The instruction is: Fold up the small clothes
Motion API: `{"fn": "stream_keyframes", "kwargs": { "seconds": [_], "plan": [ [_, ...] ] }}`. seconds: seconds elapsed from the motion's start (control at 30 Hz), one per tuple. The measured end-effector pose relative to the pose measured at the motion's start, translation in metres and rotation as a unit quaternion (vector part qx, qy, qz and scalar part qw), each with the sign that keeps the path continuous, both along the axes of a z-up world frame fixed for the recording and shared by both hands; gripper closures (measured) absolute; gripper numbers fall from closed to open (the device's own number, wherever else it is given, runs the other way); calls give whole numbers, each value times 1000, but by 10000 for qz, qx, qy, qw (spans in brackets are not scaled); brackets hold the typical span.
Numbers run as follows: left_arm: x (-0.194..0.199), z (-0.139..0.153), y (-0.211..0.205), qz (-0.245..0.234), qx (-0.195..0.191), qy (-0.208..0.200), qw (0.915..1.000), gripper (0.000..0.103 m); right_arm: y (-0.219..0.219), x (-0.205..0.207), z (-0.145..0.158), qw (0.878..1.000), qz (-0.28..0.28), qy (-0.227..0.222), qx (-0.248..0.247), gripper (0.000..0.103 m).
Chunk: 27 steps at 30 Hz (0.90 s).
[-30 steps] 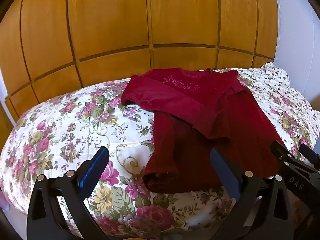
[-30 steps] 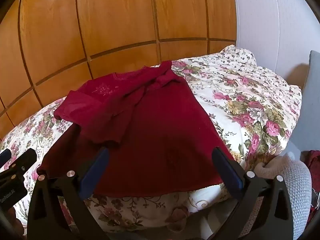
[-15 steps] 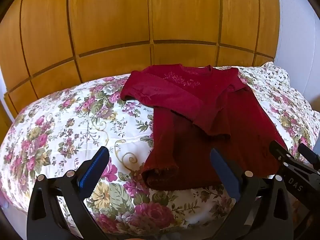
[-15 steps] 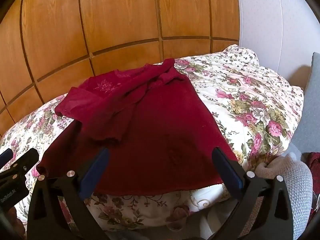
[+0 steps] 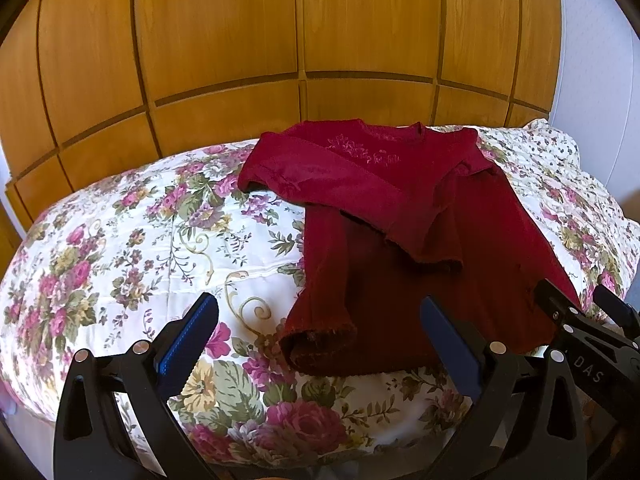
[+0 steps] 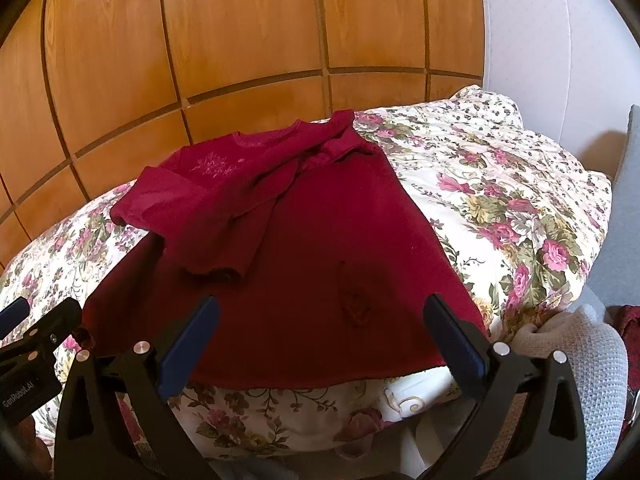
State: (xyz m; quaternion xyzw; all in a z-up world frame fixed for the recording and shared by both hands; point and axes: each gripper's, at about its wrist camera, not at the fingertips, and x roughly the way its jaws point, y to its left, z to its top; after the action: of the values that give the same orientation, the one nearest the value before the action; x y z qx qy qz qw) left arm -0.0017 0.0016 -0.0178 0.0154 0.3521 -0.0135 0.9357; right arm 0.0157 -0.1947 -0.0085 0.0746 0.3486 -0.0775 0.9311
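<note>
A dark red long-sleeved top [image 5: 404,240] lies flat on the floral bedspread [image 5: 140,248], neck toward the wooden wall. One sleeve [image 5: 352,196] is folded across the chest; the other sleeve [image 5: 320,292] runs down the left side, its cuff near the hem. It also shows in the right wrist view [image 6: 304,256]. My left gripper [image 5: 318,340] is open and empty, held above the near left cuff. My right gripper [image 6: 320,340] is open and empty, above the hem. The right gripper's fingers [image 5: 576,320] show at the left view's right edge.
A wooden panelled wall [image 5: 300,40] stands behind the bed. A white wall [image 6: 560,60] is on the right. A grey knitted cloth [image 6: 576,356] and something dark red [image 6: 628,320] lie off the bed's near right corner. The left gripper's body [image 6: 32,344] shows at left.
Both grippers have pulled back slightly and risen, so more of the bedspread's near edge shows. The top has not moved. Both stay open.
</note>
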Motion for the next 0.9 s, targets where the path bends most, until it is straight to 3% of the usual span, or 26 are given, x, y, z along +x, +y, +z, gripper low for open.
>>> {"fn": "stream_keyframes", "kwargs": {
  "seconds": [0.5, 0.9],
  "plan": [
    [2, 0, -1, -20, -49, 72, 10000, 3, 1, 0, -2, 10000, 9, 20, -3, 2],
    [14, -8, 1, -133, -62, 374, 9992, 3, 0, 7, -10, 9997, 20, 224, 23, 2]
  ]
}}
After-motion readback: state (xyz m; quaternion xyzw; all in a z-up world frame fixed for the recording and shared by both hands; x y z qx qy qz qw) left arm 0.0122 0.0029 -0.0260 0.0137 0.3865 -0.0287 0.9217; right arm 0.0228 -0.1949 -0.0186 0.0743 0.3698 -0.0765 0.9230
